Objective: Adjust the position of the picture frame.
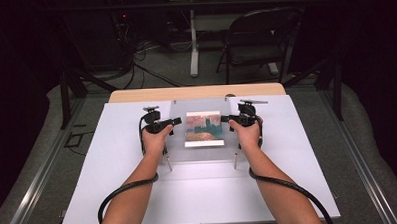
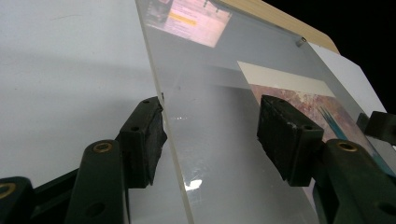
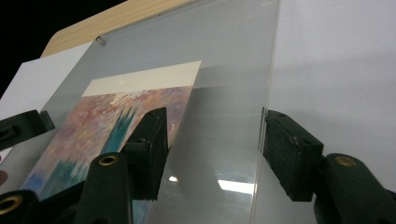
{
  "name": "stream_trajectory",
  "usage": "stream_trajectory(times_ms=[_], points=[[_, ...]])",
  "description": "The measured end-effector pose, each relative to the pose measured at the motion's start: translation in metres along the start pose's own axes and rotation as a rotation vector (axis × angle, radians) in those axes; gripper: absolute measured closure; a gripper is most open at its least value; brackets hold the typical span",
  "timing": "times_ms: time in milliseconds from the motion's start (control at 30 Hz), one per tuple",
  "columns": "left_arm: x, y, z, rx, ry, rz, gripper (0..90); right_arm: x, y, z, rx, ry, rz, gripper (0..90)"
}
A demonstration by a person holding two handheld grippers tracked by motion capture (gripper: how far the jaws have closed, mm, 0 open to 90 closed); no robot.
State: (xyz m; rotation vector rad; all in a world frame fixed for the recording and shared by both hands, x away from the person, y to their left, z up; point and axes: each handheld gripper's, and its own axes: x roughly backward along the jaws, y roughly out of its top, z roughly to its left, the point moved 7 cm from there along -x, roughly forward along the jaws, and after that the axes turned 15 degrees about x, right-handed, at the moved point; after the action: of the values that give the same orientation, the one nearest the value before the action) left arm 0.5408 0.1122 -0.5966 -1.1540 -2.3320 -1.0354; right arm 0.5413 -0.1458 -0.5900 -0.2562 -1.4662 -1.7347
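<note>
A clear acrylic sheet point(image 1: 202, 134) lies at the centre of the worktop point(image 1: 112, 145), over a painted picture point(image 1: 204, 128). The left hand-held gripper point(image 1: 176, 121) straddles the sheet's nine o'clock edge and the right hand-held gripper point(image 1: 225, 119) its three o'clock edge. Both stand wide, one pad point(image 2: 142, 140) over the sheet's edge and one beyond it, not yet pinching. The step looks like taking hold of the sheet; next both should close evenly, then lift level so it does not tilt or slip
</note>
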Motion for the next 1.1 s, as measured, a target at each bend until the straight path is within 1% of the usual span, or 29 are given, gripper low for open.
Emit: stream_trajectory(times_ms=[33, 67, 100, 233, 433, 500, 533, 600, 667, 700, 733, 800, 833, 867, 933, 1000, 1033, 1067, 1100], points=[[0.0, 0.0, 0.0, 0.001, -0.001, -0.002, 41.6, 0.0, 0.0, 0.0, -0.015, -0.002, -0.012, 43.9], [0.0, 0.0, 0.0, 0.006, -0.003, -0.006, 41.6, 0.0, 0.001, 0.0, -0.018, -0.01, -0.016, 44.6], [0.0, 0.0, 0.001, 0.008, -0.005, -0.008, 42.1, 0.001, 0.001, 0.0, -0.02, -0.008, -0.01, 44.7], [0.0, 0.0, 0.001, 0.007, -0.015, -0.017, 42.5, 0.001, 0.001, 0.0, -0.019, -0.008, -0.012, 44.7], [0.001, 0.001, 0.001, 0.02, -0.025, -0.019, 44.8, 0.001, 0.001, 0.0, -0.019, -0.008, -0.011, 44.8], [0.002, 0.001, 0.0, 0.015, -0.032, -0.025, 45.1, 0.002, 0.001, 0.0, -0.016, -0.006, -0.013, 44.9], [0.003, 0.002, 0.0, 0.017, -0.036, -0.027, 45.4, 0.002, 0.002, 0.0, -0.014, -0.007, -0.026, 45.1], [0.004, 0.002, 0.001, 0.03, -0.043, -0.031, 46.9, 0.003, 0.002, 0.0, -0.021, -0.003, -0.025, 45.3], [0.005, 0.003, 0.0, 0.032, -0.049, -0.038, 47.8, 0.004, 0.002, 0.0, -0.007, -0.003, -0.029, 45.4], [0.005, 0.003, 0.0, 0.035, -0.05, -0.041, 48.0, 0.005, 0.003, 0.0, -0.008, -0.006, -0.034, 45.4], [0.006, 0.003, -0.001, 0.031, -0.052, -0.041, 48.1, 0.006, 0.003, 0.001, -0.004, -0.005, -0.025, 45.4], [0.008, 0.004, -0.002, 0.026, -0.055, -0.049, 48.4, 0.007, 0.005, 0.002, 0.004, -0.006, -0.04, 45.4], [0.009, 0.004, -0.003, 0.027, -0.056, -0.052, 48.5, 0.008, 0.005, 0.002, 0.016, -0.007, -0.042, 45.4], [0.01, 0.004, -0.004, 0.022, -0.058, -0.056, 48.6, 0.009, 0.006, 0.003, 0.006, -0.005, -0.055, 45.4], [0.012, 0.005, -0.006, 0.016, -0.06, -0.062, 48.7, 0.011, 0.006, 0.004, 0.015, -0.005, -0.06, 45.4], [0.015, 0.006, -0.007, 0.015, -0.067, -0.063, 49.4, 0.014, 0.007, 0.005, 0.03, -0.006, -0.077, 45.5], [0.016, 0.006, -0.008, 0.013, -0.069, -0.064, 50.0, 0.015, 0.008, 0.006, 0.03, -0.006, -0.084, 45.5], [0.017, 0.006, -0.009, 0.011, -0.07, -0.067, 50.2, 0.017, 0.008, 0.007, 0.036, -0.007, -0.077, 45.5], [0.019, 0.007, -0.01, 0.006, -0.071, -0.067, 50.3, 0.018, 0.01, 0.008, 0.041, -0.008, -0.088, 45.5]])
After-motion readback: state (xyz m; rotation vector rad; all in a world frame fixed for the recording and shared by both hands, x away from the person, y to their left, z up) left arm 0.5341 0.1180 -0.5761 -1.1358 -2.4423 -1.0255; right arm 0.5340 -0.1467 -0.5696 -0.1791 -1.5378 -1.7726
